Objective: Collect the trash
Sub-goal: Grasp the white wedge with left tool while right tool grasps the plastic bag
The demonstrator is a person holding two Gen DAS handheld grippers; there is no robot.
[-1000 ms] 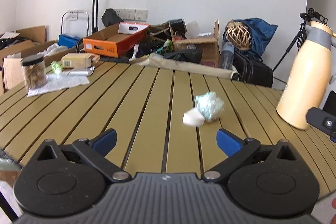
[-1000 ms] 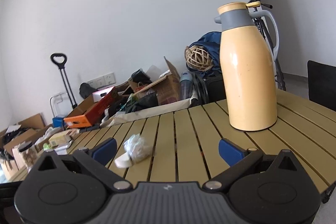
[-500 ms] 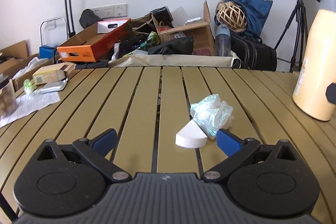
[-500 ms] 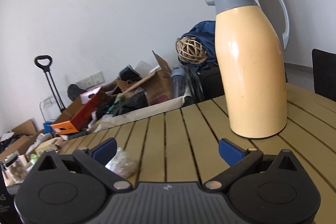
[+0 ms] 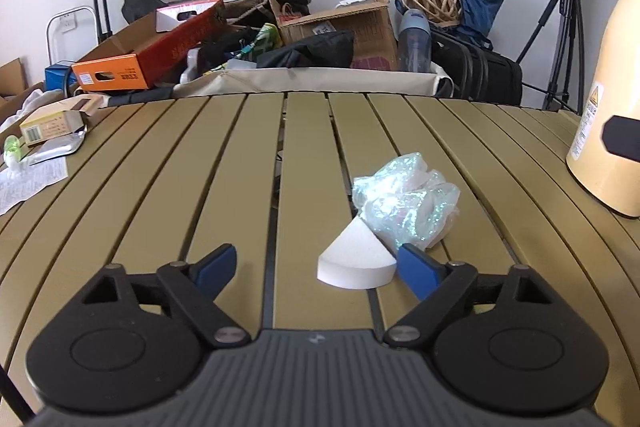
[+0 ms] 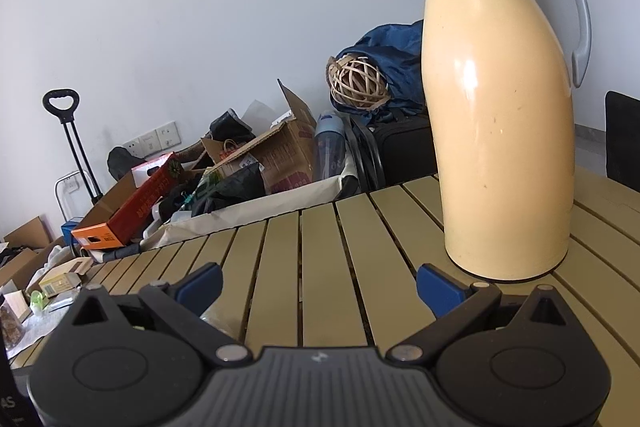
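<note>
Trash lies just ahead of my left gripper [image 5: 314,267] on the slatted table [image 5: 160,167]: a white foam wedge [image 5: 354,261] shaped like a quarter round, and behind it, touching its far edge, a crumpled clear plastic wrapper [image 5: 406,199] with a bluish sheen; the wedge sits between my blue fingertips [image 5: 416,269] but hard over to the right one, which stands just beside its curved side, whether touching I cannot tell, while the left fingertip is well clear of it with bare slats between; my left jaws are spread and have just been closing in, with nothing pinched so far; the wrapper lies beyond the right fingertip, a little to the right of it; far to the right of this gripper stands a cream thermos jug [image 5: 612,87], with a dark piece of my other tool crossing in front of it; off to the left, near the table's edge, lie a small yellow carton [image 5: 50,125] and a printed paper sheet [image 5: 28,179]; past the far edge of the table are heaped boxes and bags against the wall; my right gripper [image 6: 316,285] is also spread wide, holding nothing, with only bare slats between its fingertips; the thermos jug [image 6: 500,107] stands upright just ahead and to the right of its right fingertip, and a scrap of the wrapper [image 6: 218,321] peeps out beside its left finger, mostly hidden.
</note>
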